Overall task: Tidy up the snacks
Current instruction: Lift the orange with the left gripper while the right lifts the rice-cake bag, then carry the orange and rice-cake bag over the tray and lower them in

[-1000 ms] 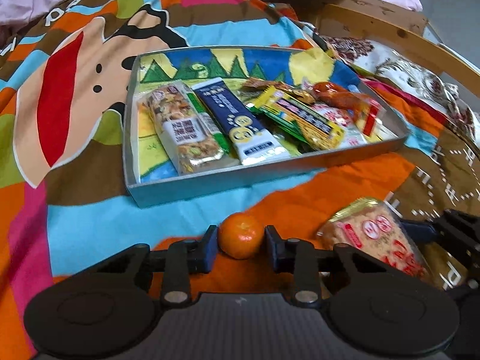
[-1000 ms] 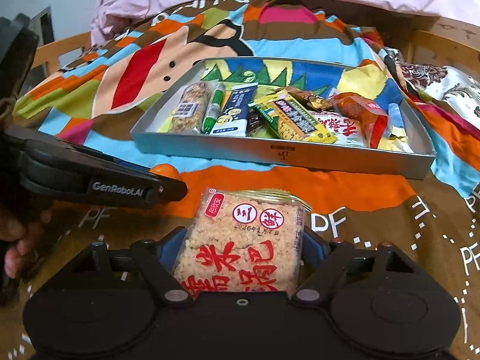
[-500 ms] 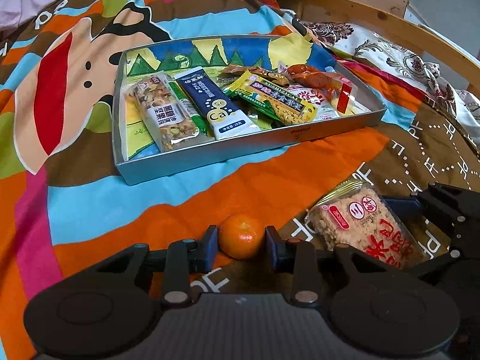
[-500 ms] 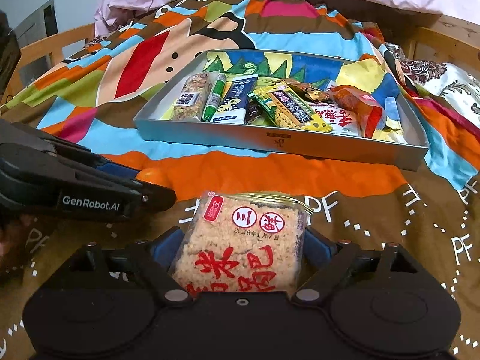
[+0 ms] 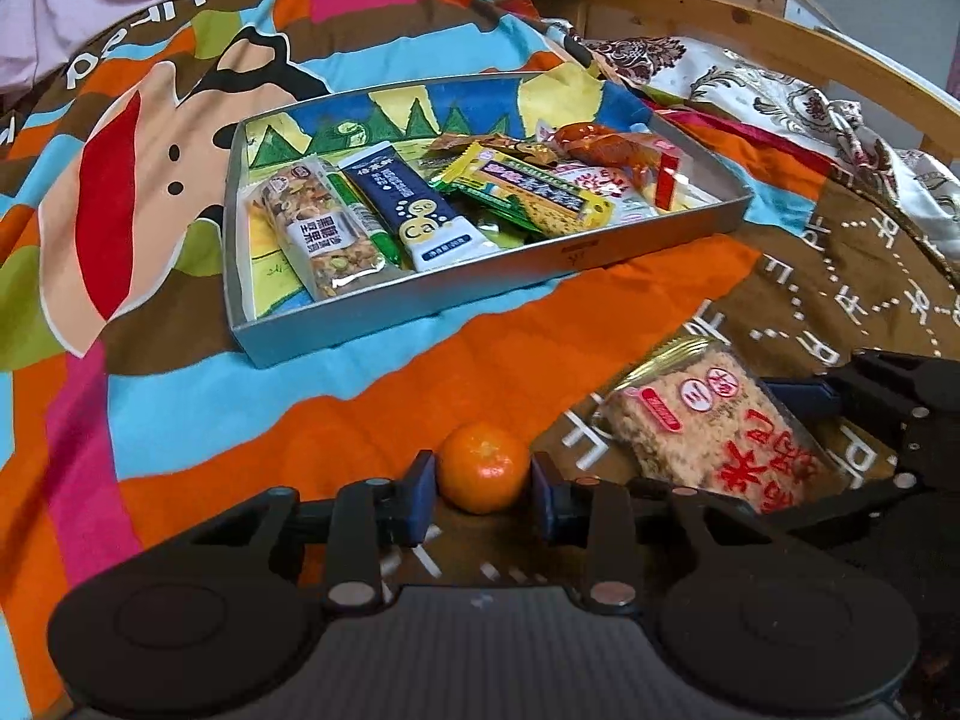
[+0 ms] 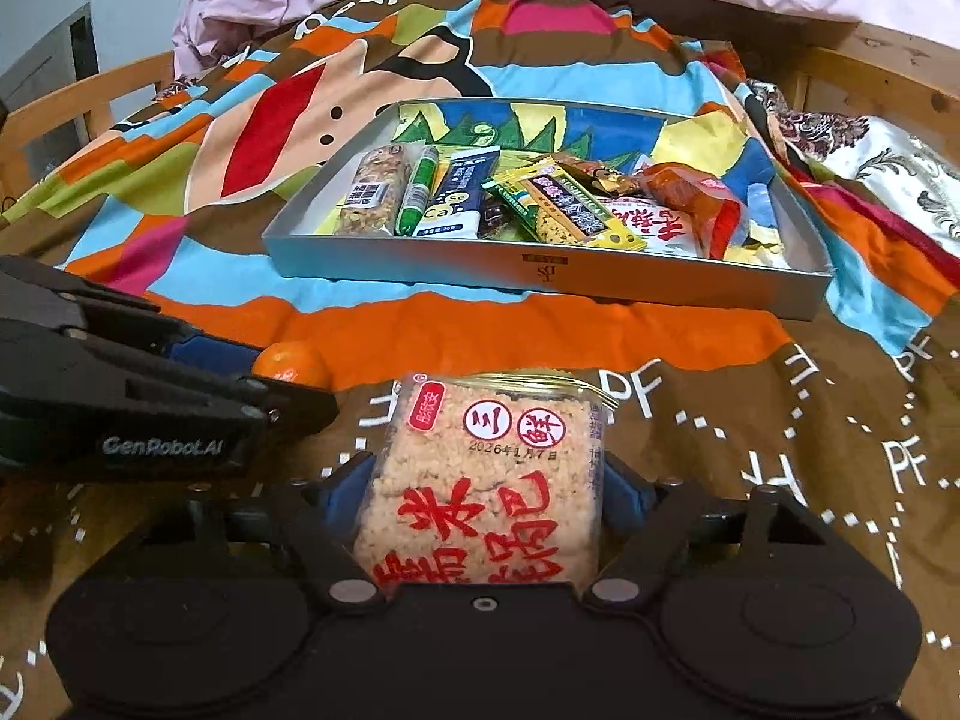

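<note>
Left claw [image 5: 483, 495] clenched on tangerine [image 5: 483, 467], low over bedspread [image 5: 420, 360]. Right claw [image 6: 480, 495] just closing, blue pads against sides of rice cake pack [image 6: 489, 480], pack just right of tangerine. Farther back: grey tray [image 6: 540, 282] on bedspread, holding nut bar [image 5: 318, 234], navy bar [image 5: 414, 210], yellow-green packet [image 5: 528, 192], orange packet [image 6: 690, 192].

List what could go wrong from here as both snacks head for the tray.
1. The tangerine is round and held only at its sides by the left gripper; it could slip and roll across the blanket.
2. The right gripper has just been closing on the rice cracker pack; squeezing harder may crush it.
3. The tray is crowded on its right half, so a careless drop could land on other packets.
</note>
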A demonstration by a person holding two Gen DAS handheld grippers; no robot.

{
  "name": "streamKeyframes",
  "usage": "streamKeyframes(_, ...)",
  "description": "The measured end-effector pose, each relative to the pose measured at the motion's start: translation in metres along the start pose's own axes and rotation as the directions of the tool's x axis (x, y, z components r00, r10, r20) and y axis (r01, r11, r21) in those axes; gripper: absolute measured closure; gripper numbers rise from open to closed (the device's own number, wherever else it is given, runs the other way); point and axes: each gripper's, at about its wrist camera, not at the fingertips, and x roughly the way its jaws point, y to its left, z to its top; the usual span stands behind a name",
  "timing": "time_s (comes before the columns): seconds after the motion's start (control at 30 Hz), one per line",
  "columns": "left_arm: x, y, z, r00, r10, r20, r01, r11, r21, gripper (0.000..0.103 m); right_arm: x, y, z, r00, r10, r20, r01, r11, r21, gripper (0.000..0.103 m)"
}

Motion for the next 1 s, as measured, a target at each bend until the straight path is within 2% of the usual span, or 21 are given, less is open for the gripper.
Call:
streamKeyframes(0.23, -0.024, -0.014, -0.010, 1.000, -0.005, 0.024, 0.006, 1.000, -0.013, 0.068, -0.024, 0.008, -0.014, 0.997, -0.067, 0.037, 0.069, 0.997, -0.045, 0.025)
streamKeyframes(0.47, -0.056, -0.013, -0.015, 0.994, 0.030, 0.106, -0.022, 0.997, -0.072, 0.067, -0.059, 0.018, -0.025, 0.988, -0.105, 0.111, 0.112, 0.992, -0.062, 0.025)
streamKeyframes(0.6, -0.075, -0.010, -0.015, 0.985, 0.057, 0.166, -0.041, 0.994, -0.099, 0.067, -0.080, 0.024, -0.025, 0.977, -0.104, 0.184, 0.119, 0.990, -0.074, 0.025)
streamKeyframes(0.8, -0.094, -0.003, -0.008, 0.963, 0.087, 0.255, -0.054, 0.989, -0.137, 0.068, -0.101, 0.030, -0.019, 0.944, -0.102, 0.312, 0.148, 0.981, -0.128, 0.025)
streamKeyframes(1.0, -0.101, 0.002, -0.003, 0.948, 0.116, 0.297, -0.071, 0.984, -0.161, 0.067, -0.105, 0.027, -0.010, 0.930, -0.095, 0.354, 0.143, 0.983, -0.111, 0.025)
